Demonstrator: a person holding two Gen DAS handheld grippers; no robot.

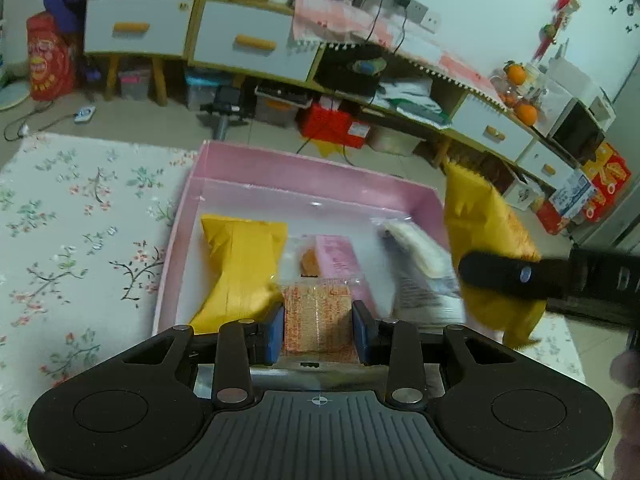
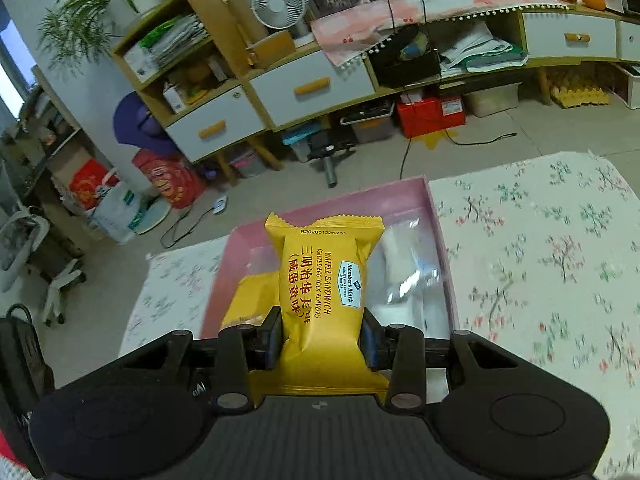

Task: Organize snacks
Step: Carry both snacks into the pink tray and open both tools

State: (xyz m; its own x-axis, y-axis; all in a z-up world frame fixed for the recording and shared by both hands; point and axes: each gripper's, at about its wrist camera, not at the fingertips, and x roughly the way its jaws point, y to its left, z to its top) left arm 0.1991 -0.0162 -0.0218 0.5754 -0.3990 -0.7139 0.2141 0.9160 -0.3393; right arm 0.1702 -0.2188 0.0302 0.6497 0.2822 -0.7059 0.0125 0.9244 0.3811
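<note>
My left gripper (image 1: 319,328) is shut on an orange-patterned snack in clear wrap (image 1: 316,316), held over the near end of the pink box (image 1: 304,168). In the box lie a yellow packet (image 1: 240,264), a pink packet (image 1: 338,256) and a white packet (image 1: 424,268). My right gripper (image 2: 323,338) is shut on a yellow waffle sandwich packet (image 2: 324,276), held above the pink box (image 2: 434,216). In the left wrist view that packet (image 1: 480,220) hangs at the box's right side, behind a dark finger (image 1: 516,276) of the right gripper.
The box stands on a floral tablecloth (image 1: 80,220), which spreads to its left and, in the right wrist view, to its right (image 2: 540,260). Beyond the table's far edge are floor, cables and a long cabinet with drawers (image 1: 240,40). A hand (image 1: 626,368) shows at the right.
</note>
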